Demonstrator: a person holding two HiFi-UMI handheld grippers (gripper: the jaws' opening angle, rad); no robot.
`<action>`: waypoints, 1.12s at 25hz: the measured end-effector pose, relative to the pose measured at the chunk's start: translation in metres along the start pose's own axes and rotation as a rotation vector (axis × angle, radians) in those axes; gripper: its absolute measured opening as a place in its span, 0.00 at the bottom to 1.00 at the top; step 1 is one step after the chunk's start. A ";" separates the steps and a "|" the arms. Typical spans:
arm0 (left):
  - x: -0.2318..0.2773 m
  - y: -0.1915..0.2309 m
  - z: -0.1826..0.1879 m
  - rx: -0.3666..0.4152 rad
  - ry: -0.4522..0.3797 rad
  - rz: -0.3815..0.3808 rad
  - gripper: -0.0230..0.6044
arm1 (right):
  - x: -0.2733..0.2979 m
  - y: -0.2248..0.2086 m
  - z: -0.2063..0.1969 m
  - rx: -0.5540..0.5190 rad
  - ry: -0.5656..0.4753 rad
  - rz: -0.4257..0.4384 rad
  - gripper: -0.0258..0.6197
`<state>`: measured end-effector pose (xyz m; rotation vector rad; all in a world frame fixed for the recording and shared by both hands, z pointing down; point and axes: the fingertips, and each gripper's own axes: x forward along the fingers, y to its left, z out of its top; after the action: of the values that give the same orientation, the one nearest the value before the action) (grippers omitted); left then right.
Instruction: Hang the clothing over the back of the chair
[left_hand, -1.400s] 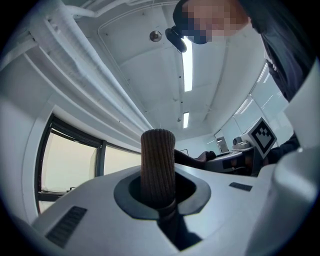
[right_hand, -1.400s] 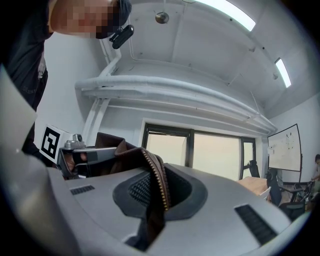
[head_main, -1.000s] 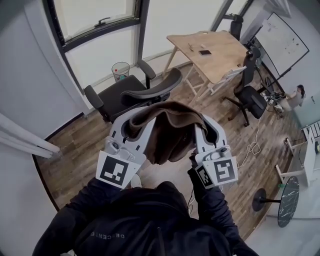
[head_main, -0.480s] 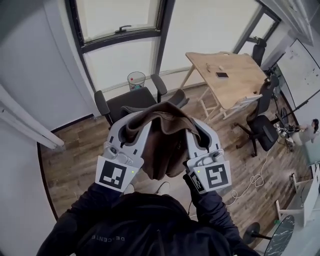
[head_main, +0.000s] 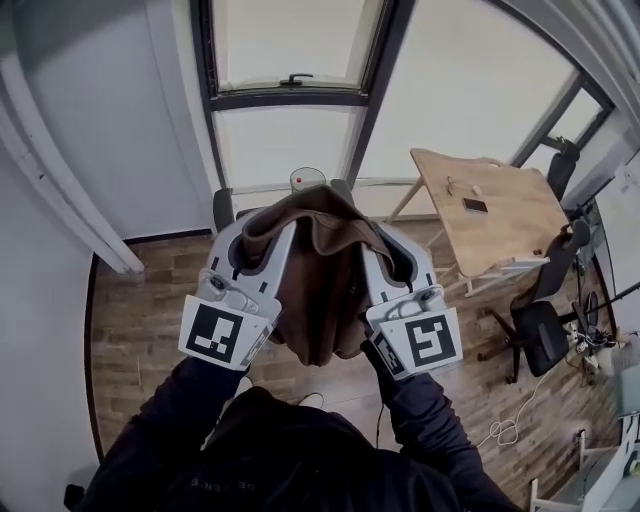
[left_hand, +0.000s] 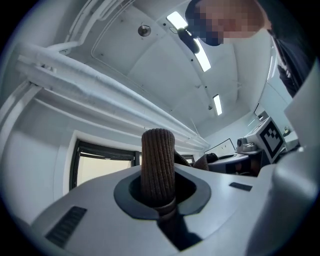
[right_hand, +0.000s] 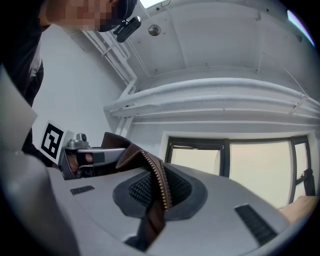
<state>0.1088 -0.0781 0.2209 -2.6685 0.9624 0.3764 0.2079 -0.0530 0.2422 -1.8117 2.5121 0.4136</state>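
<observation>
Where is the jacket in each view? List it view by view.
Head view: jacket at centre.
Left gripper view: jacket, ribbed fold, lower centre, in the jaws.
Right gripper view: jacket, zipper edge, lower centre, in the jaws.
Shared landmark: window, at top, at left, at right.

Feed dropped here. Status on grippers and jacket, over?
Both shut on jacket: left gripper, right gripper. Held up, not yet on chair. Chair mostly hidden behind it; no obstruction seen.
</observation>
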 end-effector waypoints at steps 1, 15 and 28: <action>0.006 0.002 0.004 0.016 -0.004 0.014 0.12 | 0.005 -0.006 0.004 0.000 -0.011 0.009 0.09; 0.097 0.066 0.021 0.120 -0.064 0.107 0.12 | 0.101 -0.076 0.033 0.003 -0.110 0.049 0.09; 0.156 0.147 -0.060 0.091 0.030 0.120 0.12 | 0.202 -0.115 -0.033 0.024 -0.007 0.062 0.08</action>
<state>0.1381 -0.2982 0.1992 -2.5490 1.1252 0.3106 0.2540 -0.2820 0.2171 -1.7245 2.5629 0.3888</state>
